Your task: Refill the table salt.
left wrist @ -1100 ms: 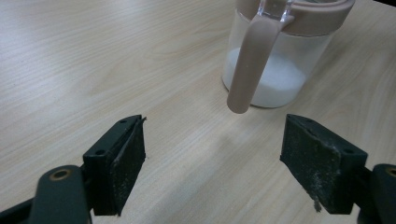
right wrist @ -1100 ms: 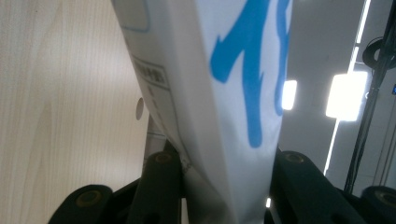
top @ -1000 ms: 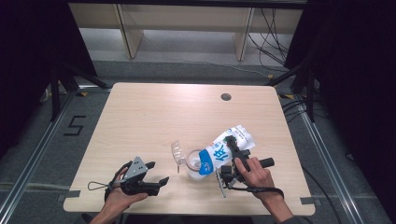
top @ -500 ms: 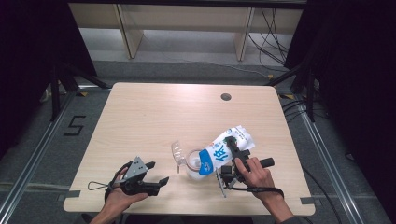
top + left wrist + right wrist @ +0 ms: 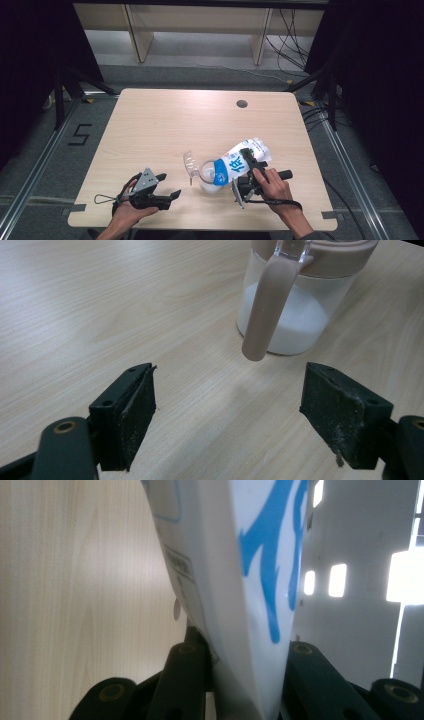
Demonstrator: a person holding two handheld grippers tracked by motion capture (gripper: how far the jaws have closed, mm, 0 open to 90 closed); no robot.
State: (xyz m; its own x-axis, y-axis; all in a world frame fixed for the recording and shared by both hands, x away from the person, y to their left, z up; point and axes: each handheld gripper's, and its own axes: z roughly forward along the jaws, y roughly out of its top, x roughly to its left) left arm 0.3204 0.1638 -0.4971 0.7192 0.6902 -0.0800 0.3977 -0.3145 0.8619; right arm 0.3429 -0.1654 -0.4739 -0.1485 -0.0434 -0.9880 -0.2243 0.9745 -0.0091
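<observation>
A white and blue bag (image 5: 239, 162) hangs tilted, its lower end over a clear jar (image 5: 205, 176) that holds white powder. The jar's clear flip lid (image 5: 190, 162) stands up on its left. My right gripper (image 5: 248, 165) is shut on the bag; its jaws have just been closing further on it. In the right gripper view the bag (image 5: 235, 580) is pinched between both jaws of that gripper (image 5: 240, 680). My left gripper (image 5: 168, 185) rests open near the table's front left. It points at the jar (image 5: 290, 315) and its tan handle (image 5: 267, 310), with nothing between the jaws of the gripper (image 5: 230, 410).
The wooden table (image 5: 165, 125) has a small round hole (image 5: 242, 103) near its back right. Both hands sit close to the front edge. Pale shelving (image 5: 200, 25) stands on the floor beyond the table, and dark frames flank both sides.
</observation>
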